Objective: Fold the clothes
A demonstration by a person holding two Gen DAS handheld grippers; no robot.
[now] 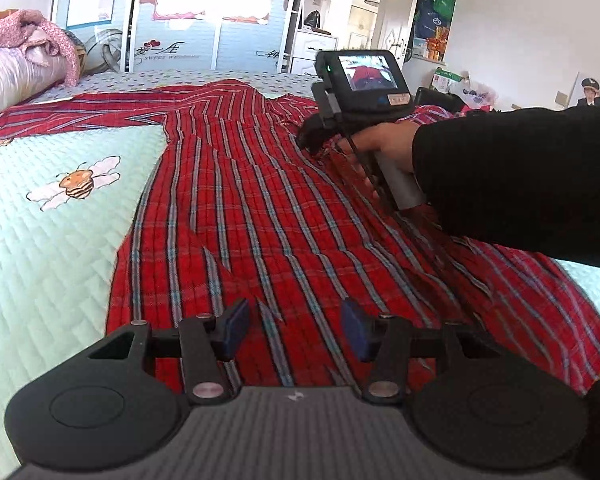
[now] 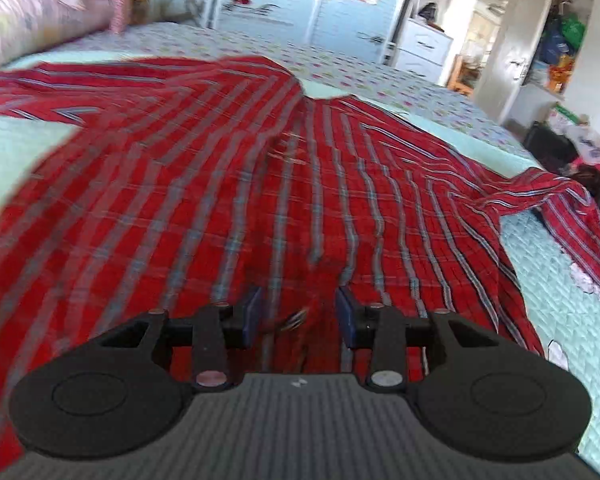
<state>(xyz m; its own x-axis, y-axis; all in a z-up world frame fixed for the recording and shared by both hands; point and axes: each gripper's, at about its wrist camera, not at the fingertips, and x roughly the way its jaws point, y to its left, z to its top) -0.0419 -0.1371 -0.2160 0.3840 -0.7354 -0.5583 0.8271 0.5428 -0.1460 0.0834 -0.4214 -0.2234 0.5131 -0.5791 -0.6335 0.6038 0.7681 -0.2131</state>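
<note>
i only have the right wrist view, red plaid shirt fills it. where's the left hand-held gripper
observer: the left hand-held gripper hangs over the near hem of the red plaid shirt, pads apart, nothing between them.
operator: anything on the bed left of the shirt
observer: an embroidered bee on the pale green quilted bedspread, clear of the cloth.
operator: how does the right hand-held gripper look from there
observer: the right hand-held gripper has its tips down in the shirt's far part, carried by a hand in a black sleeve.
</note>
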